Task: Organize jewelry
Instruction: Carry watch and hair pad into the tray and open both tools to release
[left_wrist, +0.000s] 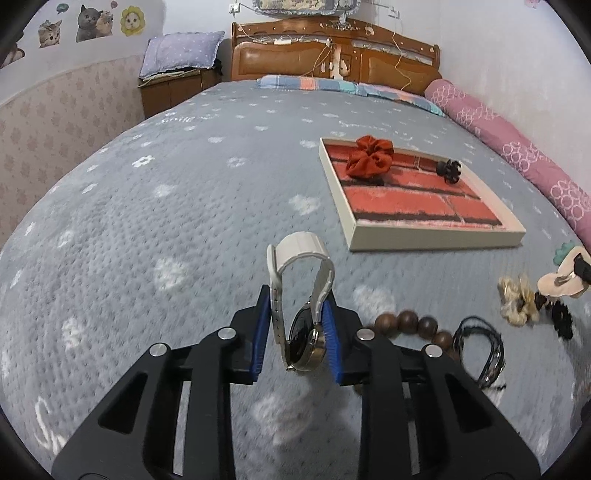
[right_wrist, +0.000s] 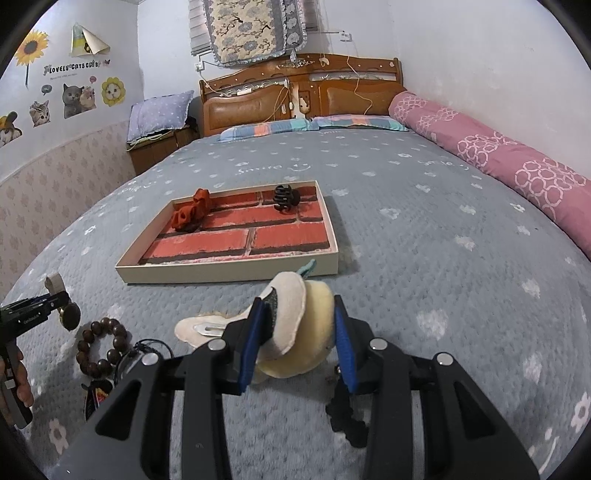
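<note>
The left gripper (left_wrist: 298, 330) is clamped on a watch (left_wrist: 301, 302), its blue pads pressing the strap from both sides just above the case. The watch stands on edge, long axis running up and away from the camera: the dark round dial in a metal case sits low between the fingers, and the white ribbed strap arches upward in a closed loop over the grey quilt (left_wrist: 147, 229). The right gripper (right_wrist: 297, 338) grips a plush hair clip (right_wrist: 291, 328), cream and pale yellow, soft and felt-like, with a teal tip pointing toward the tray (right_wrist: 229, 271); a flat metal clip lies on its cream tail to the left. The shallow cream-walled tray, lined with a red brick print, holds a rust scrunchie (right_wrist: 191, 214) and a black claw clip (right_wrist: 285, 198) at its far end. Brown wooden beads (right_wrist: 101, 349) form a ring on the quilt beside black cord bracelets (left_wrist: 480, 354).
</note>
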